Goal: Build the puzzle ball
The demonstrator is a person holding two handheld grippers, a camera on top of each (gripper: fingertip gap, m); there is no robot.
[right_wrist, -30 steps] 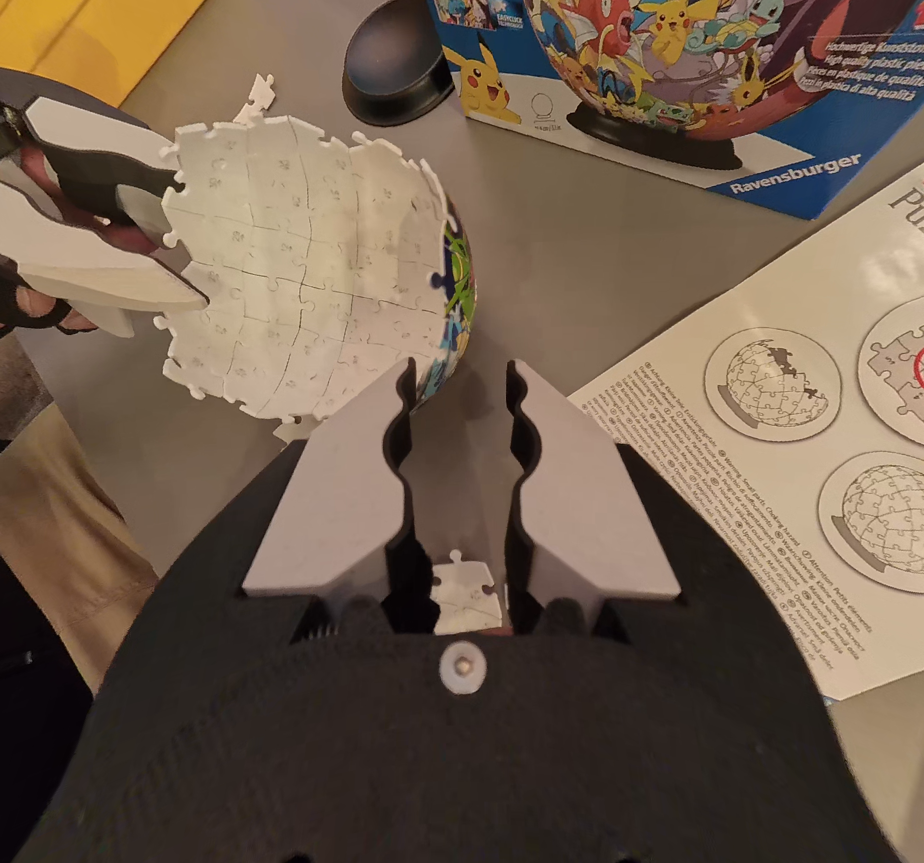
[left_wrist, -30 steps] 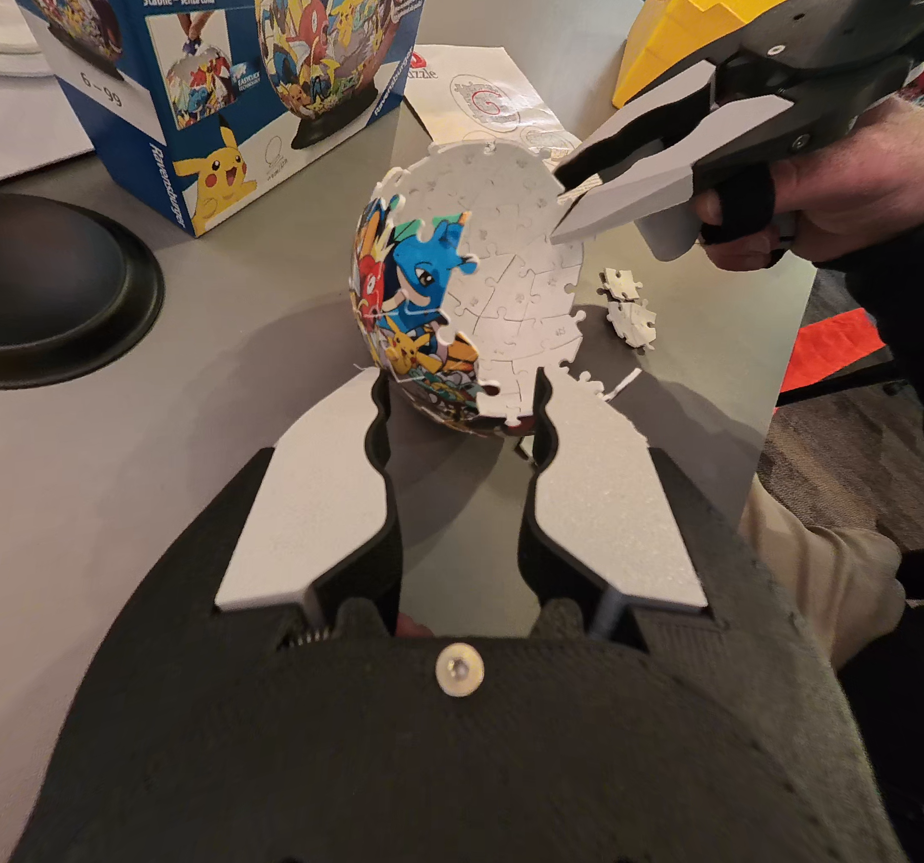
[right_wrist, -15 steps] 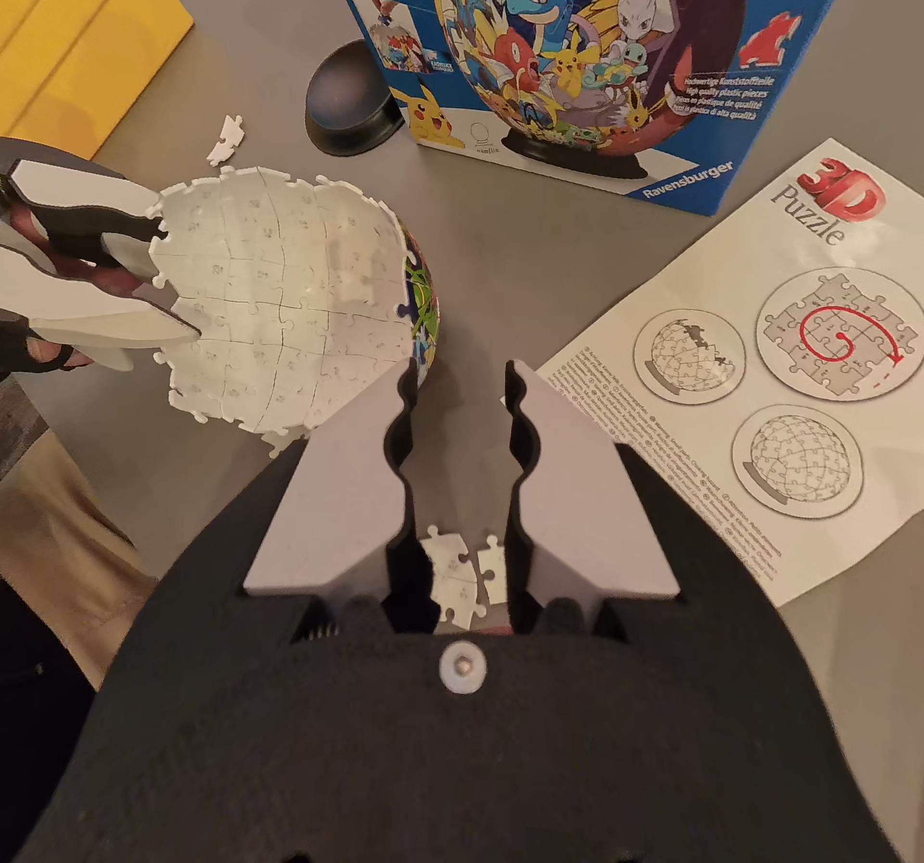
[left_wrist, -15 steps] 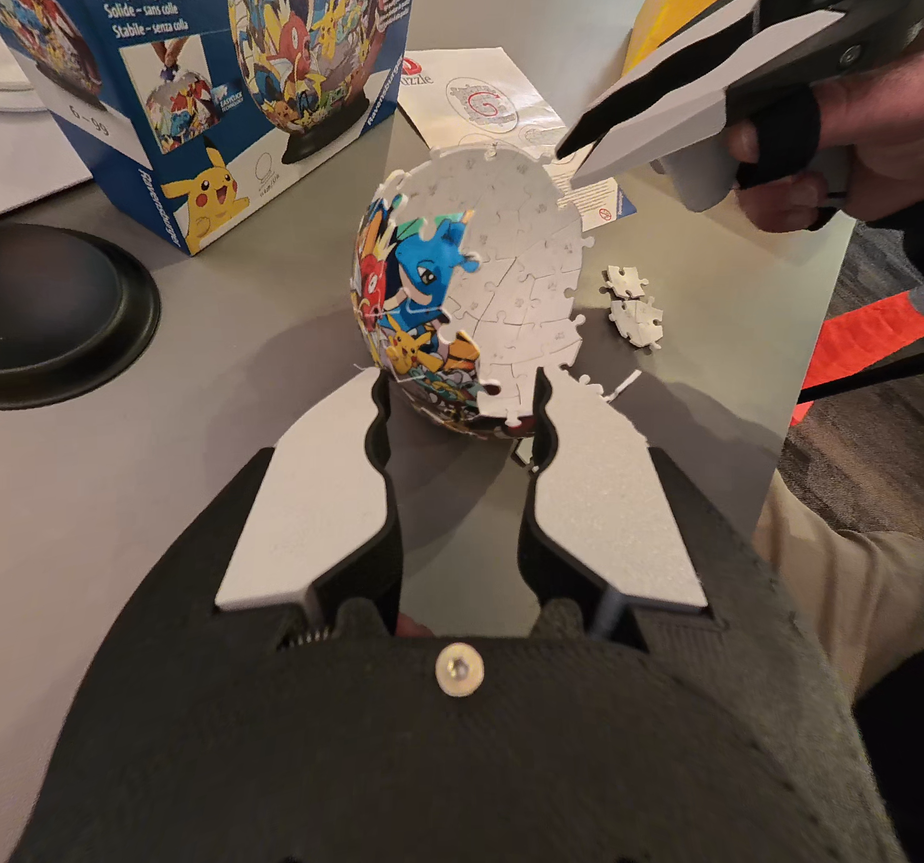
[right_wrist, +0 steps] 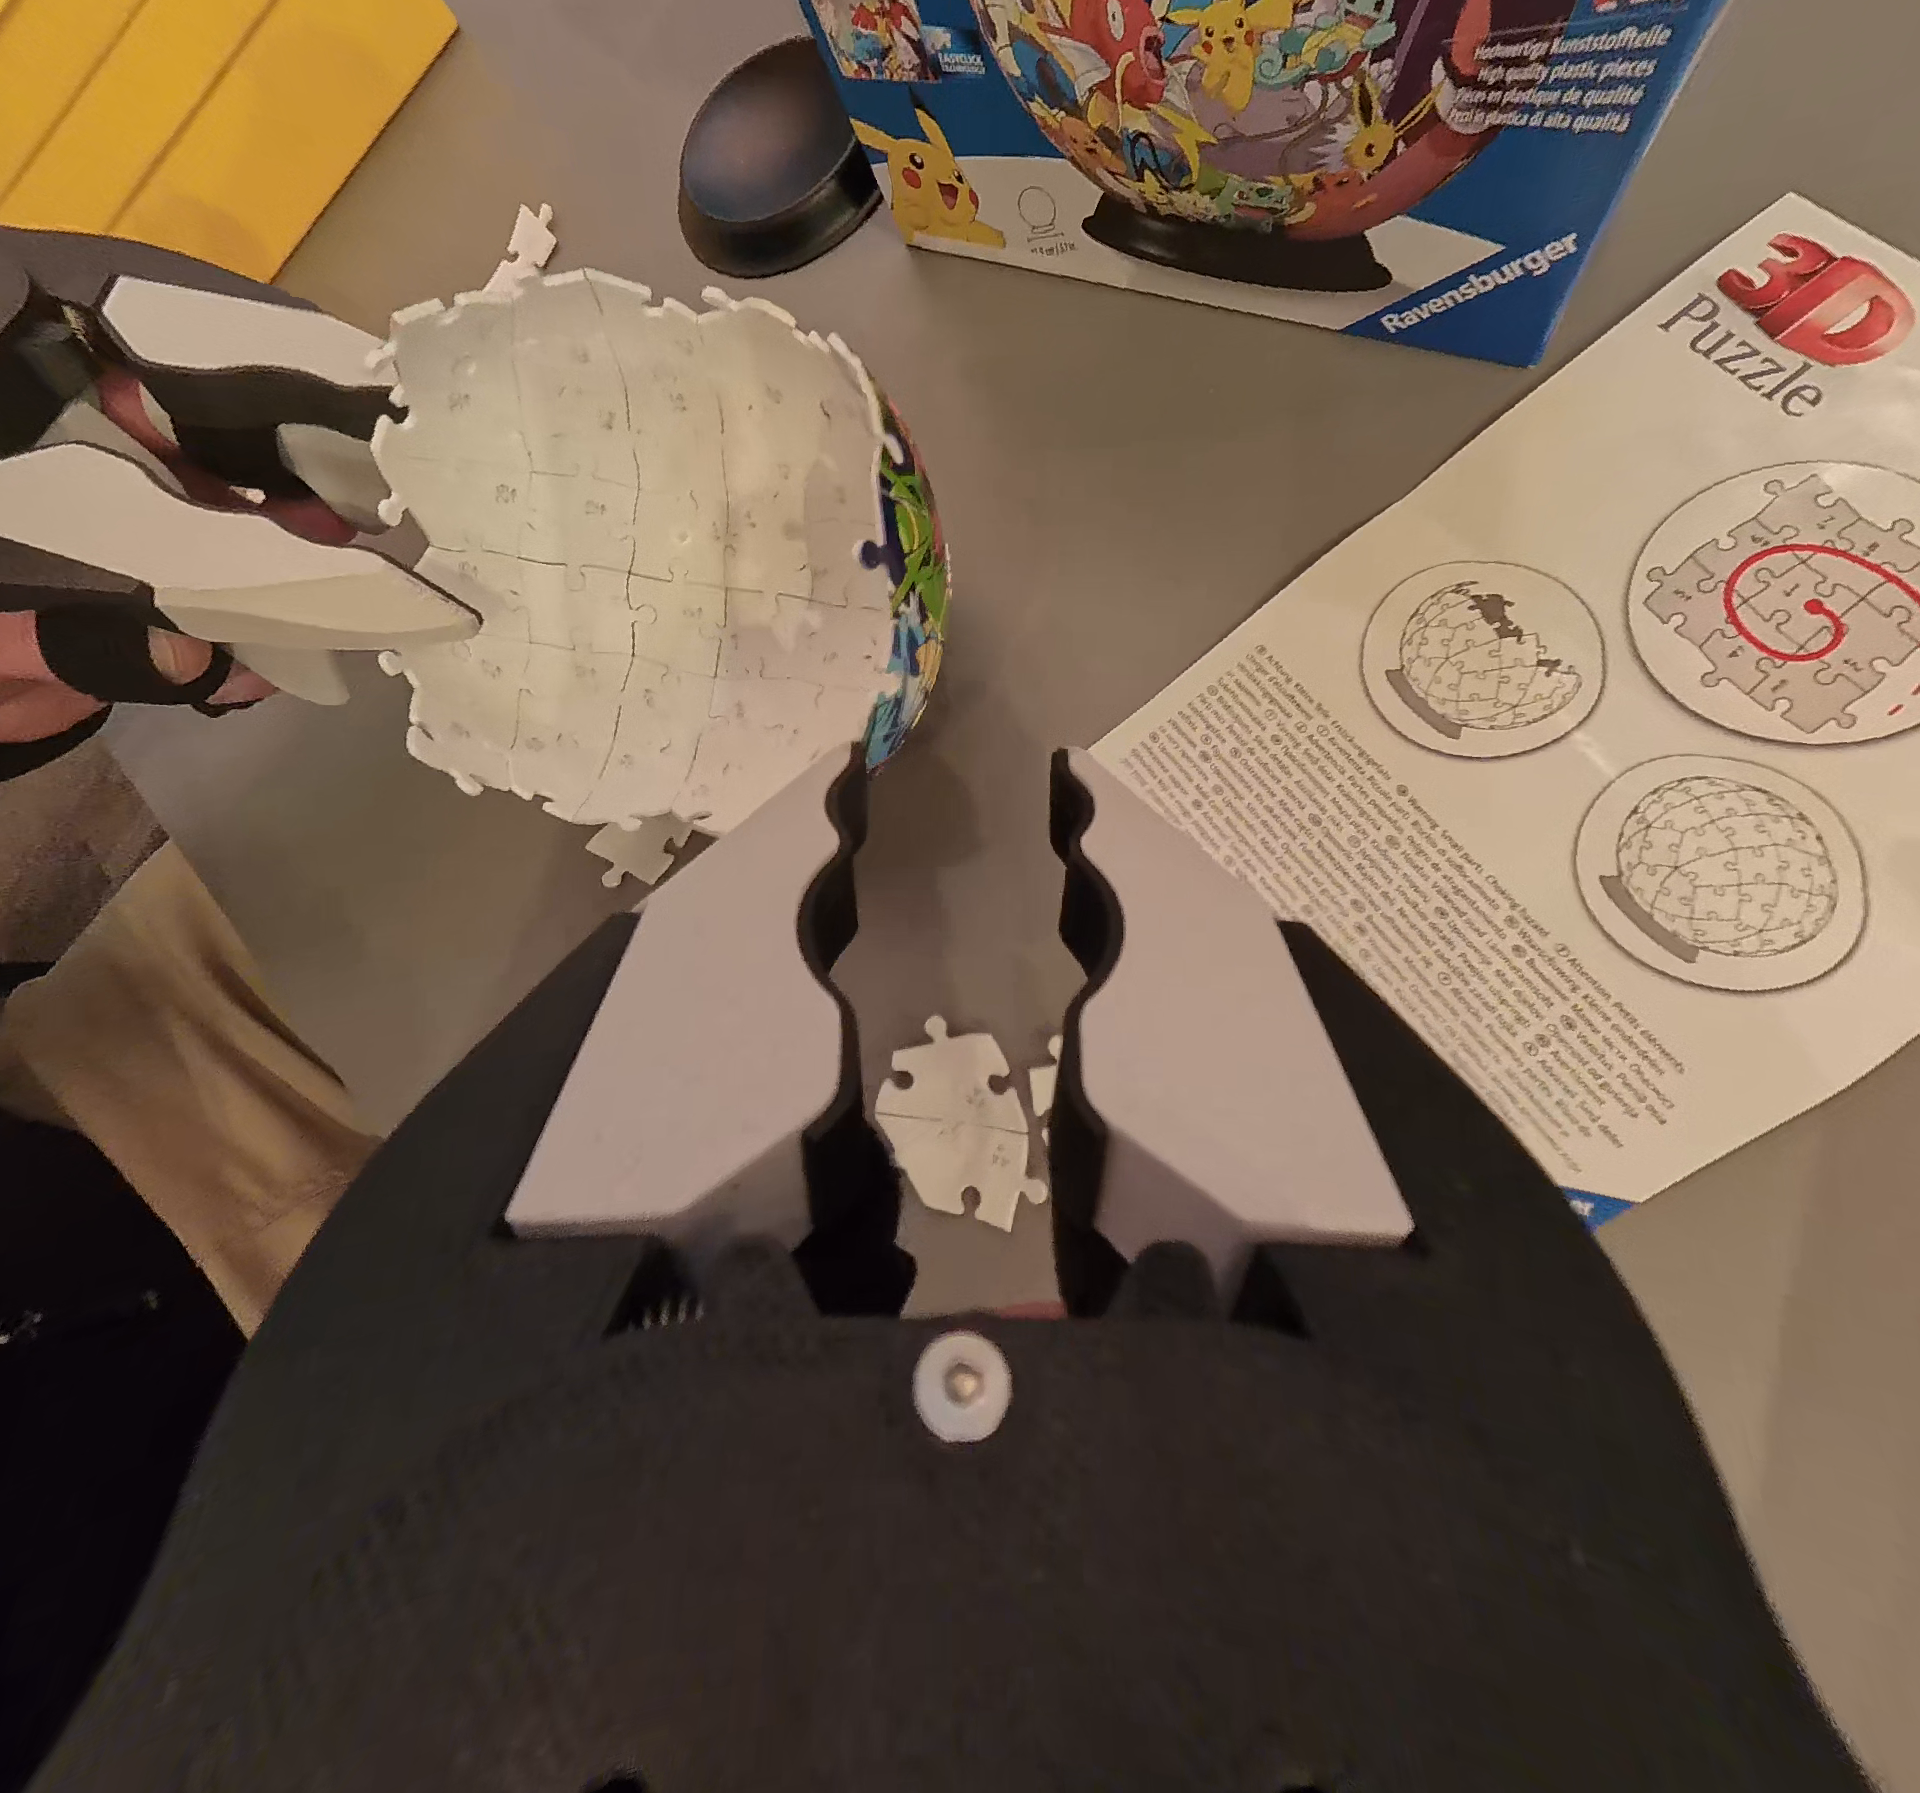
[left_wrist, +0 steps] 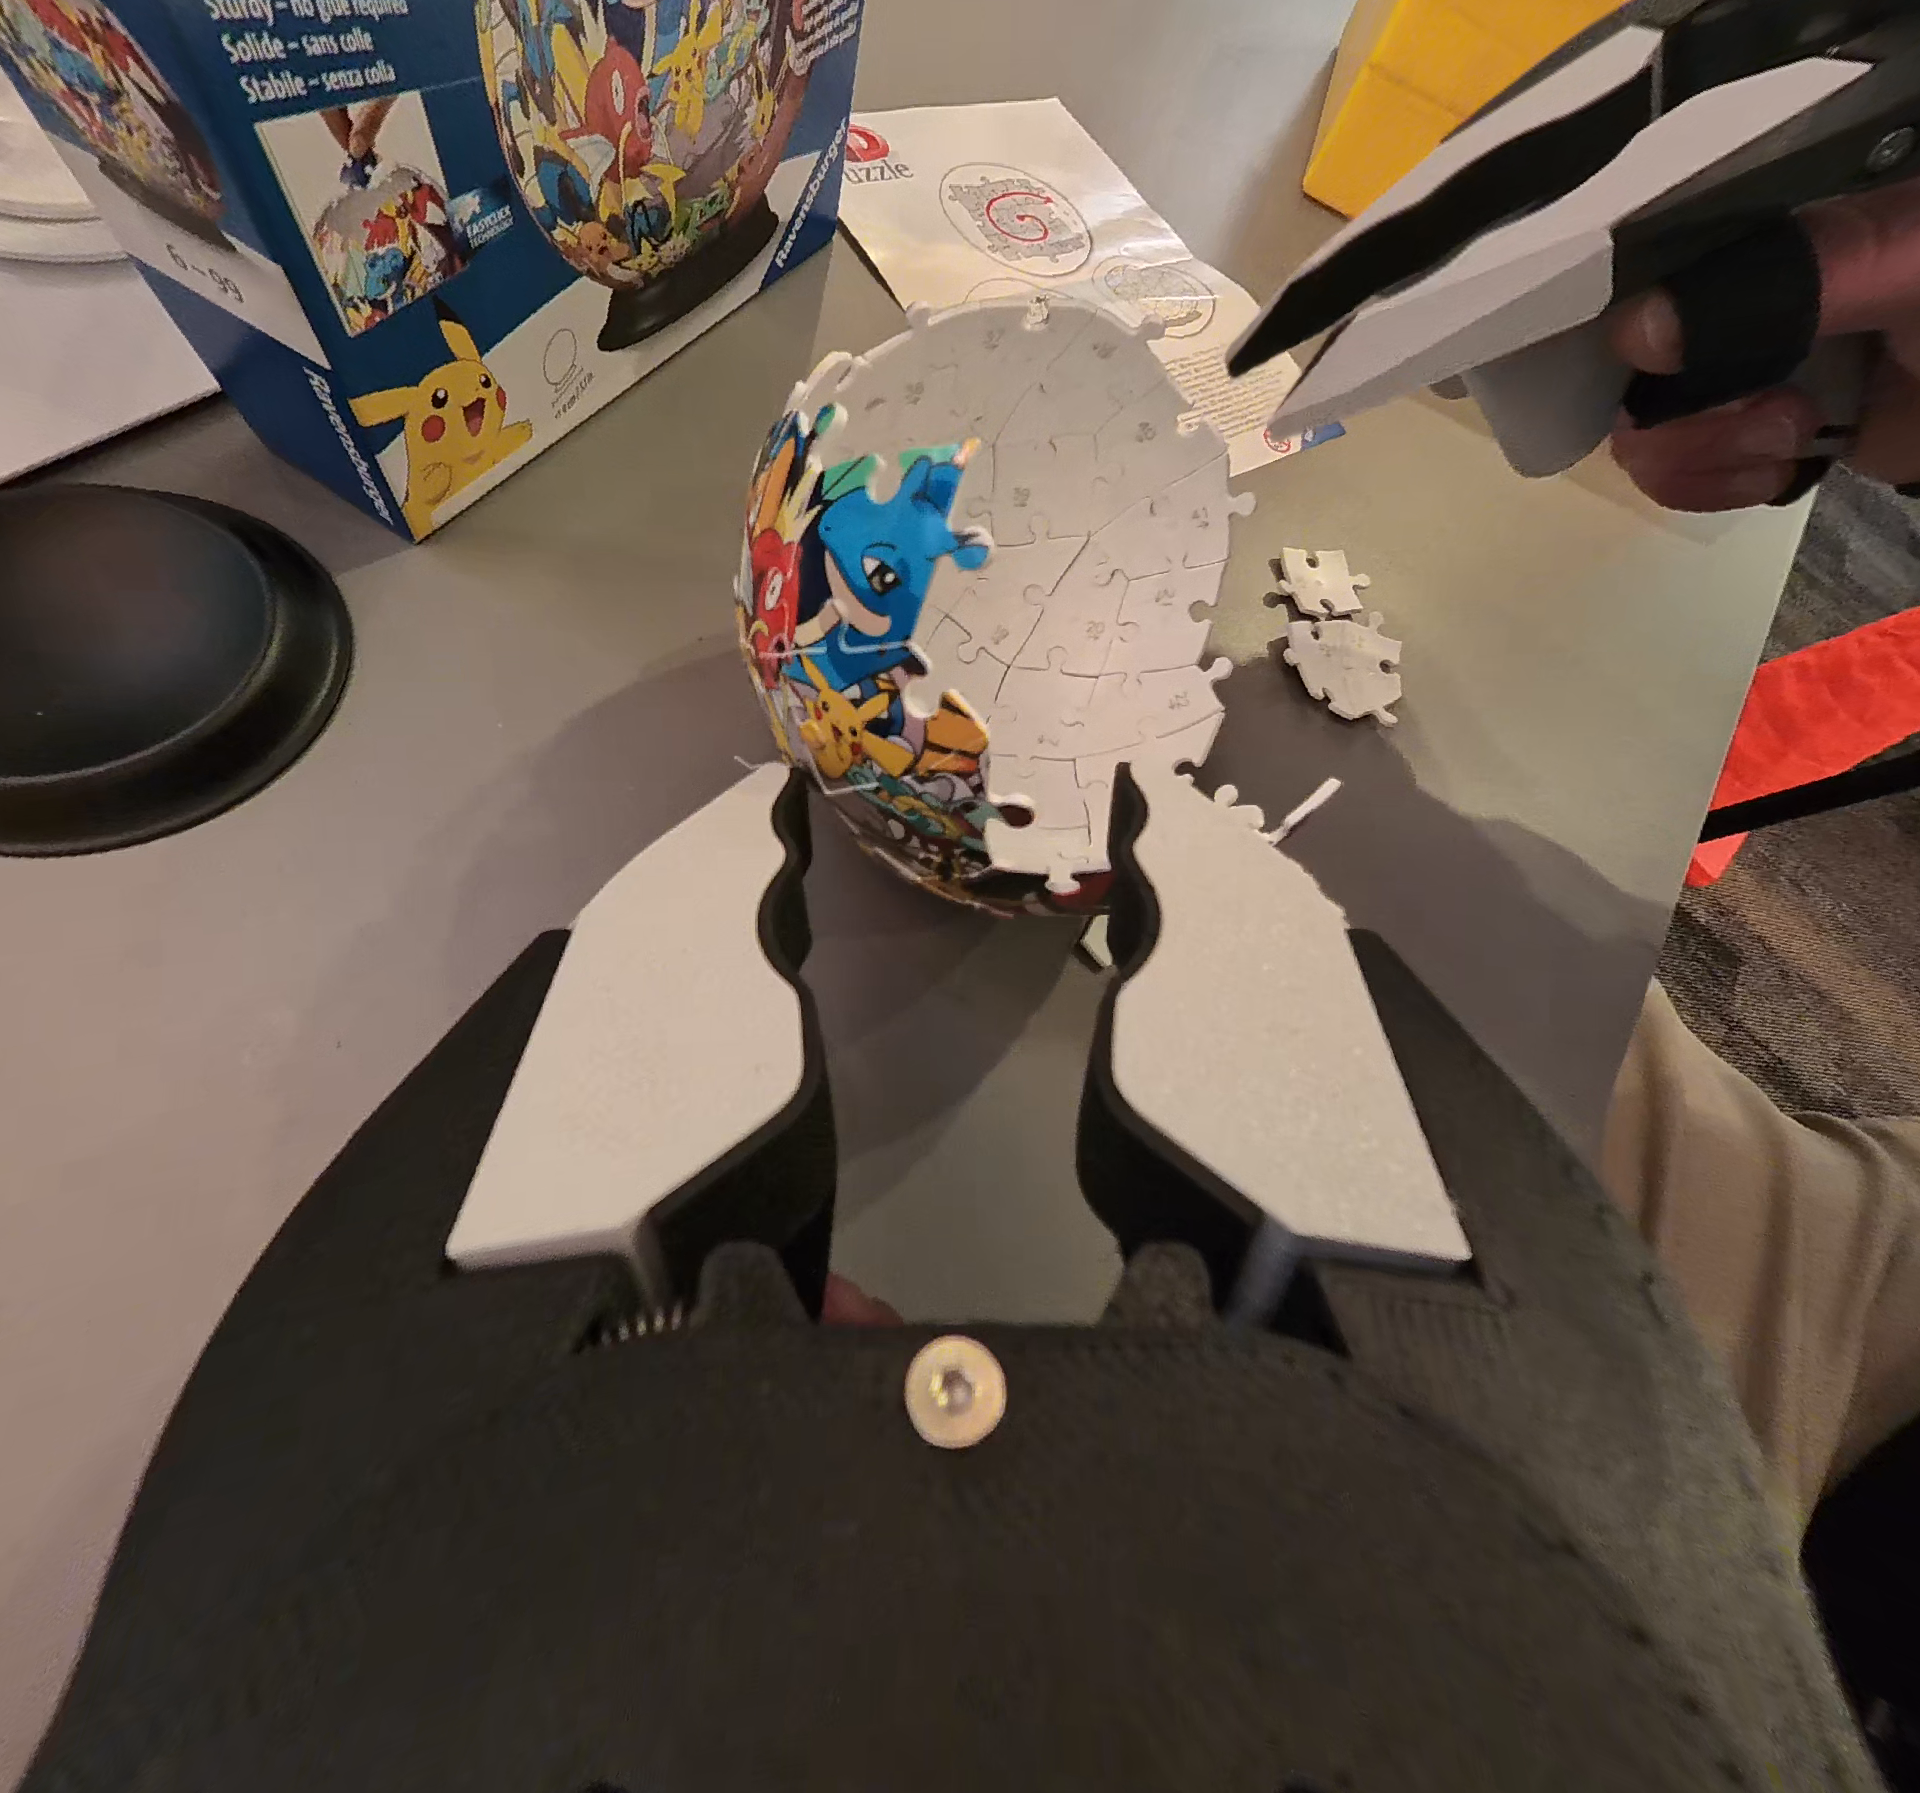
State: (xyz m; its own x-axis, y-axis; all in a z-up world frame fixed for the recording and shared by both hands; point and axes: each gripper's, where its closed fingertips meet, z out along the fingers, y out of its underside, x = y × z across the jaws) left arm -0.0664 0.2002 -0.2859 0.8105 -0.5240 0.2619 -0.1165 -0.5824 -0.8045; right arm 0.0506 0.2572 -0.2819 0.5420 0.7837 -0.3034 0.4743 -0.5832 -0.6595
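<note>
The half-built puzzle ball [left_wrist: 1081, 538] is an open shell, white inside and with coloured cartoon print outside; it also shows in the right wrist view [right_wrist: 644, 548]. My left gripper [left_wrist: 956, 787] is shut on the shell's lower rim, one finger on the printed side and one on the white side; it shows at the left of the right wrist view [right_wrist: 426, 496]. My right gripper [right_wrist: 956, 777] is open with a narrow gap and empty. It hovers up and to the right of the shell's top rim [left_wrist: 1262, 393]. Loose white pieces [left_wrist: 1335, 642] lie on the table, under my right gripper [right_wrist: 961, 1120].
The blue puzzle box [left_wrist: 468, 133] stands behind the ball, the black ball stand [left_wrist: 135, 663] to its left. The instruction sheet [right_wrist: 1558, 756] lies to the right, and a yellow box [left_wrist: 1475, 50] at the far corner. The table edge [left_wrist: 1714, 808] runs close on the right.
My right gripper has lifted up and back from the shell's top rim, bringing the loose pieces into view between its fingers. My left gripper keeps hold of the shell, shifting slightly.
</note>
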